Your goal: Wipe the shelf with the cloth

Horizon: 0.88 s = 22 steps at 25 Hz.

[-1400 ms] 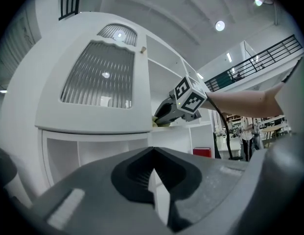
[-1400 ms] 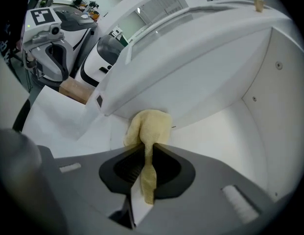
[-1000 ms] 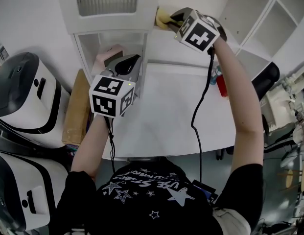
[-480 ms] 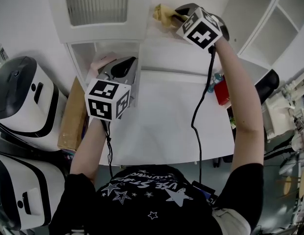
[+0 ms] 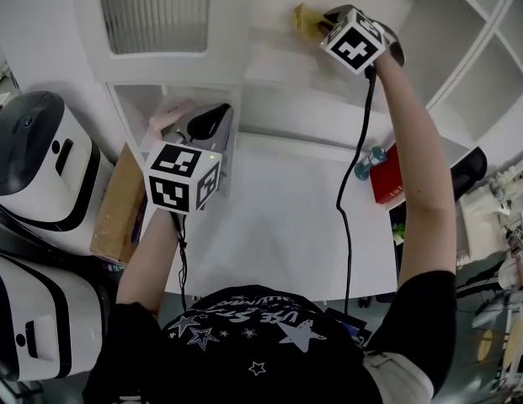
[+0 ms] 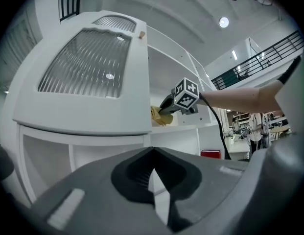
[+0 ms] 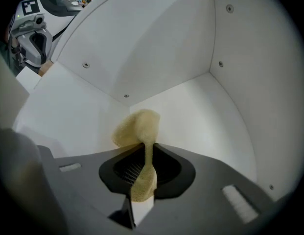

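Note:
A yellow cloth [image 5: 305, 19] lies bunched on the white shelf [image 5: 274, 49] high in the unit. My right gripper [image 5: 322, 25] is shut on it, marker cube behind. In the right gripper view the cloth [image 7: 139, 126] is pinched between the jaws of the right gripper [image 7: 144, 153] and presses on the shelf floor [image 7: 78, 106] near the back corner. My left gripper [image 5: 206, 123] hangs lower left, before a small lower compartment, shut with nothing in it. The left gripper view shows the left gripper [image 6: 152, 156] closed, and beyond it the right gripper [image 6: 167, 105] with the cloth [image 6: 159, 116].
A cabinet door with a ribbed panel [image 5: 156, 11] stands left of the shelf. A white table [image 5: 278, 225] lies below, with a red box [image 5: 384, 175] and a small bottle [image 5: 366, 162] at its right. White machines [image 5: 42, 158] and a cardboard box [image 5: 118, 204] sit at left.
My right gripper has carried the cloth to the right along the shelf, away from the cabinet door. The left gripper has stayed nearly in place.

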### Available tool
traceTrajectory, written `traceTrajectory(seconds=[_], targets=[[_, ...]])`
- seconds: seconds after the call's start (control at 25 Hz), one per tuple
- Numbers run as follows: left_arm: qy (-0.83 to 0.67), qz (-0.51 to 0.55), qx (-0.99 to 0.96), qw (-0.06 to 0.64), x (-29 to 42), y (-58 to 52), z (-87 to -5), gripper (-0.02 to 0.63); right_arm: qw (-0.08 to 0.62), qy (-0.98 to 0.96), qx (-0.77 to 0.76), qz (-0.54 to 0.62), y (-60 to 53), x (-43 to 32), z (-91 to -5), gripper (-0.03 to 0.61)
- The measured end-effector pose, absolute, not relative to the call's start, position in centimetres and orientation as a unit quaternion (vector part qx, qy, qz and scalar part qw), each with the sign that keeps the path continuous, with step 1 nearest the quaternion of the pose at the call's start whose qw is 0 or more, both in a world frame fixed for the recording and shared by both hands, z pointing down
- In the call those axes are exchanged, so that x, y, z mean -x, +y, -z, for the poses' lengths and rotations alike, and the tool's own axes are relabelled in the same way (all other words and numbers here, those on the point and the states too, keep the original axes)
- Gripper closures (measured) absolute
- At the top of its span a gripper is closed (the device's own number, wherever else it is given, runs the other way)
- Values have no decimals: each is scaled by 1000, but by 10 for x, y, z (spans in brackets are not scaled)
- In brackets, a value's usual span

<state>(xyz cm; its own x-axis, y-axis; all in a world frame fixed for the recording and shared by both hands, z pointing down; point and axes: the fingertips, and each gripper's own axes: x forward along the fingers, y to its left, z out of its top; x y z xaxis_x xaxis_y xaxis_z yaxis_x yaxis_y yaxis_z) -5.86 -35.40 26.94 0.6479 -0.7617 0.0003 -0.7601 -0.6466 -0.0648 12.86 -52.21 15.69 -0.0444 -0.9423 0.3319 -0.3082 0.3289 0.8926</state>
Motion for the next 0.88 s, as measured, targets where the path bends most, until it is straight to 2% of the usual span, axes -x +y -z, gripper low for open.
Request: traceTrajectory(seconds=[0.32,0.88], targets=[[435,24,900,15,51,-376,-286,612,553,-634,-457,288,-564,-158,-191,505],[448,23,893,18,51,-371,-283,612,559,-658,-443,241,-558,-158,-222,505]])
